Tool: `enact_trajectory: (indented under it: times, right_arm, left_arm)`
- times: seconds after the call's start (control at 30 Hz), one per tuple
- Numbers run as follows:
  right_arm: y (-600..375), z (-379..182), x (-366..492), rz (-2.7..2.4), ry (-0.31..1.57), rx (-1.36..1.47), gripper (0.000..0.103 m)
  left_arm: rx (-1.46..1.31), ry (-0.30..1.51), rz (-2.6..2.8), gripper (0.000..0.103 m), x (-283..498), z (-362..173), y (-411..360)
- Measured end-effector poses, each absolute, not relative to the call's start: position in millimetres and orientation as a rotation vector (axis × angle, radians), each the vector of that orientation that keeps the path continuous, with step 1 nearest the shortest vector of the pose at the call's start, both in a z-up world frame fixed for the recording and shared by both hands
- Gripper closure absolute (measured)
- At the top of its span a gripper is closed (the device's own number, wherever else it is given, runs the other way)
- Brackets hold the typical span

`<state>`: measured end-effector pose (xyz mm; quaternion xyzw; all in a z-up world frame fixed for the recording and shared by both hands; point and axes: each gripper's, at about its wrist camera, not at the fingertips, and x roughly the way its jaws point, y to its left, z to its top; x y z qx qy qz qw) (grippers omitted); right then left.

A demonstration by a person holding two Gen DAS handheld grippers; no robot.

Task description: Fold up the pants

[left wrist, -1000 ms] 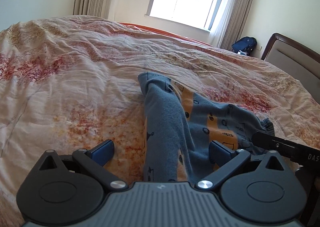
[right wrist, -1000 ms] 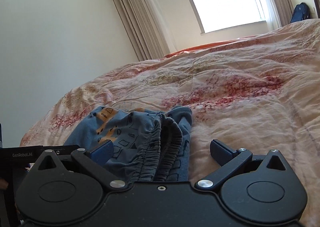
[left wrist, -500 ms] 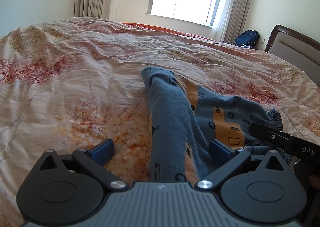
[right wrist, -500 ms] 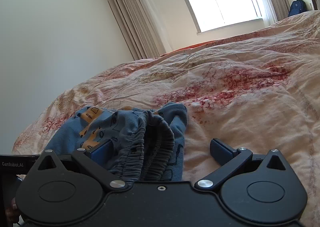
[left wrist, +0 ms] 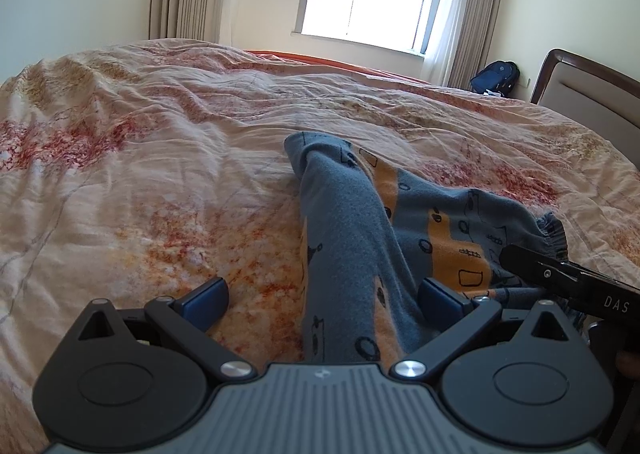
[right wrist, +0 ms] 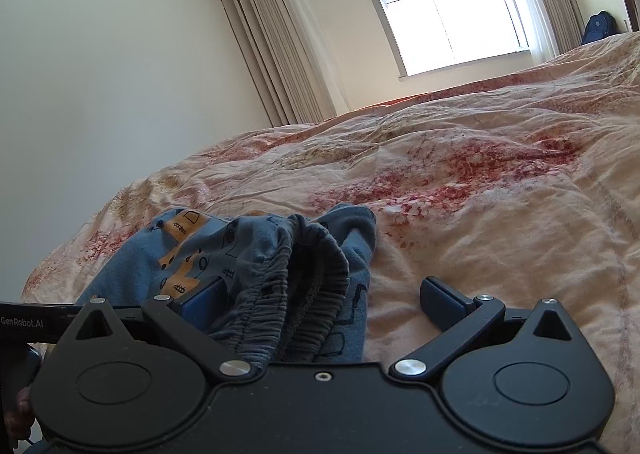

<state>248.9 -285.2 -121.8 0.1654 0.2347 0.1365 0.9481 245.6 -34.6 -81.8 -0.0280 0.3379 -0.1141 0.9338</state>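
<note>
Left hand-held gripper [left wrist: 322,296] agape, right hand-held gripper [right wrist: 322,296] agape

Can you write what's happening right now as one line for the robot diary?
left tongs: open, over pants leg | right tongs: open, at waistband | pants: crumpled on bed

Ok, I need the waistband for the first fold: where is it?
The grey elastic waistband of the blue patterned pants lies bunched between the right hand-held gripper fingers, on the floral quilt.

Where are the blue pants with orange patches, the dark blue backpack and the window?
blue pants with orange patches [left wrist: 344,221], left wrist view, on the plain blue leg.
dark blue backpack [left wrist: 495,75], left wrist view, on its front, by the curtain.
window [right wrist: 448,5], right wrist view, on the bright glass.
</note>
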Motion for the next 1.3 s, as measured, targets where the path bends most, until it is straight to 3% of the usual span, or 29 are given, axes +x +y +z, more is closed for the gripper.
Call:
enact_trajectory:
  times: [0.57, 0.67, 0.83, 0.9, 1.03, 1.13, 1.3]
  right_arm:
    - [-293, -113, 252, 0.29, 0.504, 0.426, 0.0]
    - [-295, -110, 256, 0.287, 0.518, 0.457, 0.005]
    - [-293, -109, 254, 0.26, 0.534, 0.456, 0.039]
    - [-294, -110, 252, 0.273, 0.538, 0.474, 0.048]
    - [-292, -109, 248, 0.264, 0.534, 0.482, 0.054]
    - [-288, -106, 246, 0.263, 0.528, 0.482, 0.065]
    - [-285, -100, 241, 0.265, 0.503, 0.473, 0.075]
  left_arm:
    - [-0.192, 0.76, -0.199, 0.001, 259, -70, -17]
    - [-0.222, 0.766, -0.211, 0.002, 261, -67, -13]
    - [-0.24, 0.778, -0.236, 0.018, 263, -67, -9]
    - [-0.26, 0.78, -0.259, 0.036, 262, -66, -8]
    - [-0.279, 0.798, -0.292, 0.062, 262, -65, -15]
    - [-0.227, 0.787, -0.29, 0.068, 261, -60, -23]
    - [-0.215, 0.778, -0.301, 0.079, 259, -55, -24]
